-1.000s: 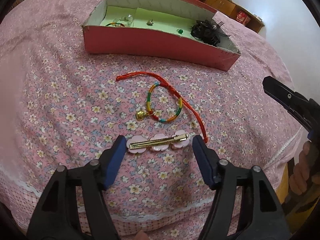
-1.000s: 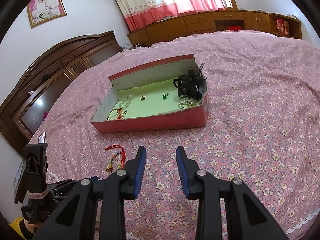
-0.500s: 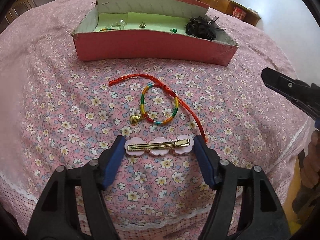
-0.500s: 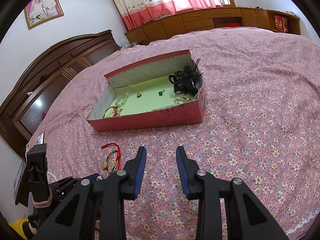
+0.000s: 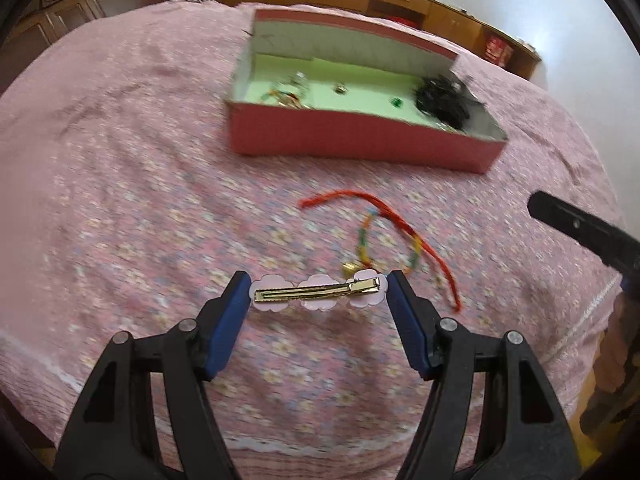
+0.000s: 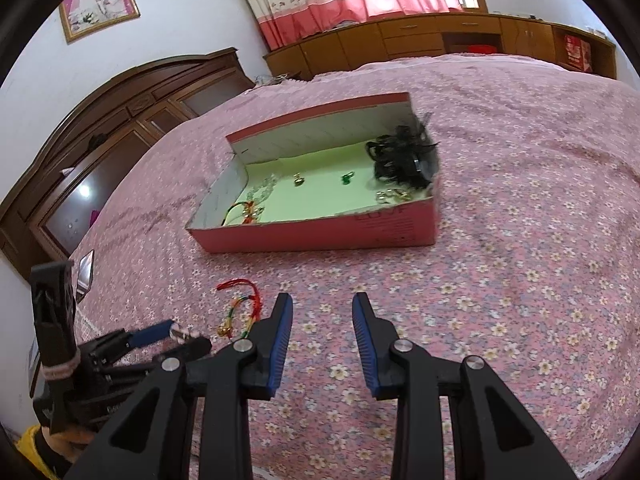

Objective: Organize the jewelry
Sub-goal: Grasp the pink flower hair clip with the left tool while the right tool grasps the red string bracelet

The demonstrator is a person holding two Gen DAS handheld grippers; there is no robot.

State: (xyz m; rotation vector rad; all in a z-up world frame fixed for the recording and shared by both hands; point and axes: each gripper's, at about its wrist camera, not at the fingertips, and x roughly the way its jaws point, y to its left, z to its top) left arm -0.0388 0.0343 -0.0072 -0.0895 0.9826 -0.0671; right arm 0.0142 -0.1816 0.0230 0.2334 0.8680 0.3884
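- Pink floral bedspread [image 5: 120,184] underneath.
- Hair clip [image 5: 318,292], gold bar on pale pink flowers, pinched endwise by left gripper [image 5: 318,300], lifted clear.
- Rainbow bracelet [image 5: 376,240], red cord just beyond; pink box [image 5: 360,144] farther.
- Right gripper [image 6: 322,320] parted, empty.

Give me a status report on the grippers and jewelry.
Left gripper shut on pink hair clip, held end to end. Right gripper open, empty. Red cord bracelet loose on bedspread, short of pink box. Nothing blocks the box.
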